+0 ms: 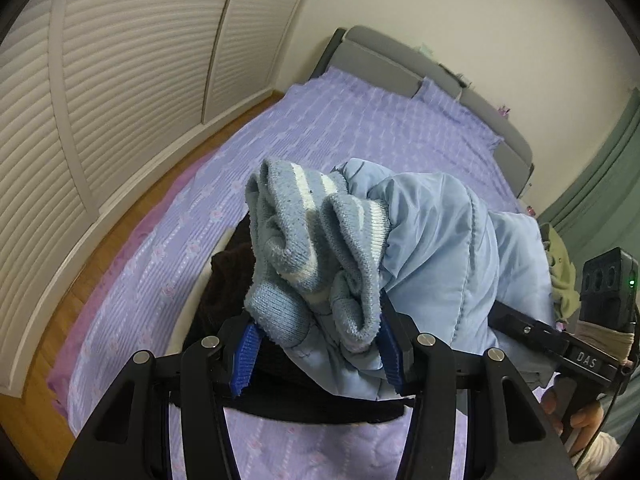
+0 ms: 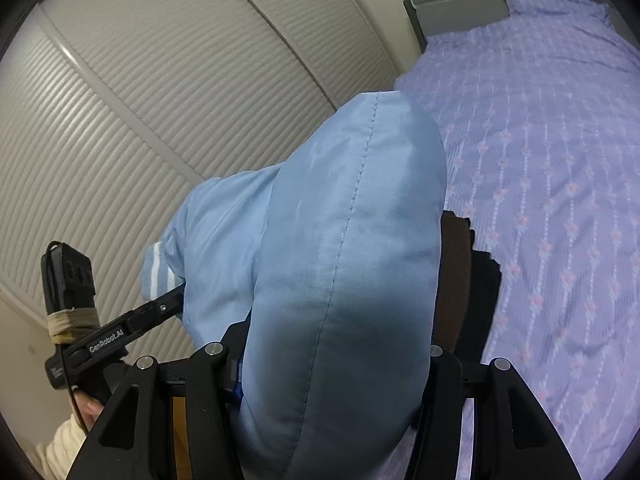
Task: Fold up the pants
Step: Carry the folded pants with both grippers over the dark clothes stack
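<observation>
Between both claws point(image 1: 316, 344) point(image 2: 332, 364), padded pants point(image 1: 440, 248) point(image 2: 340, 240).

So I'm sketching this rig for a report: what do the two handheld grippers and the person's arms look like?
Both grippers are black, with angular linkage arms, silver pivot pins and ribbed blue finger pads. The right gripper is marked "DAS", the left gripper "GenRobot.AI". Each carries a black box strapped on with beige tape, a thin black cable and, on the right one, a green light. The left sleeve is cream.

The left tool point(image 1: 316, 354) clamps the ribbed blue-and-white cuffs of light blue padded pants point(image 1: 436, 248), lifted above a dark garment point(image 1: 224, 280) on a purple-covered bed point(image 1: 360, 128).
</observation>
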A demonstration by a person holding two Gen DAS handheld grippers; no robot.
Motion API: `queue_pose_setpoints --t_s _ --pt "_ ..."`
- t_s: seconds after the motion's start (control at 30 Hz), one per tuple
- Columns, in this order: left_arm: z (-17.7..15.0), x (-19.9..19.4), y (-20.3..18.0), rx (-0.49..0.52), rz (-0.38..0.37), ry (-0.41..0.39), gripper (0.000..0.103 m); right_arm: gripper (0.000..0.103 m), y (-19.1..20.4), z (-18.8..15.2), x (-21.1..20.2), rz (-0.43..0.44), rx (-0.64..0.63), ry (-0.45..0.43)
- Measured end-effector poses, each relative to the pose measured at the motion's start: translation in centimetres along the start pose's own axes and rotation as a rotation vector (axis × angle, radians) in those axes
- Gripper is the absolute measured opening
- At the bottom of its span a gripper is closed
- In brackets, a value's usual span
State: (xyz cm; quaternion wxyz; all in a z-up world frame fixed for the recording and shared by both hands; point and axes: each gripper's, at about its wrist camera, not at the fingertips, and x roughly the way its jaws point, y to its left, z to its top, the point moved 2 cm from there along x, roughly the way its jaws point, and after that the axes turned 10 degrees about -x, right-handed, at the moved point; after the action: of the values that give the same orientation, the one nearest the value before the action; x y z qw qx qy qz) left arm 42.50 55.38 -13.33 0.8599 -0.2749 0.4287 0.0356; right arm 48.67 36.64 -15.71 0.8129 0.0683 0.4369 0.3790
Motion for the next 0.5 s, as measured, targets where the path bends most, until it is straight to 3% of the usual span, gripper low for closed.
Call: queue_pose_setpoints --t_s 0.27,0.43,0.5 --pt "0.8 6.4 2.7 -0.044 0.015 0.102 0.052 0.057 -3.2 0.8 4.7 -0.061 0.016 0.096" --pt "0.6 8.3 2.9 -0.046 0.046 0.125 0.057 0.082 -3.9 0.6 5.0 -0.212 -0.018 0.103" --pt "0.3 8.6 3.0 -0.042 0.068 0.123 0.068 0.087 -4.3 0.8 4.7 -0.252 -0.018 0.106"
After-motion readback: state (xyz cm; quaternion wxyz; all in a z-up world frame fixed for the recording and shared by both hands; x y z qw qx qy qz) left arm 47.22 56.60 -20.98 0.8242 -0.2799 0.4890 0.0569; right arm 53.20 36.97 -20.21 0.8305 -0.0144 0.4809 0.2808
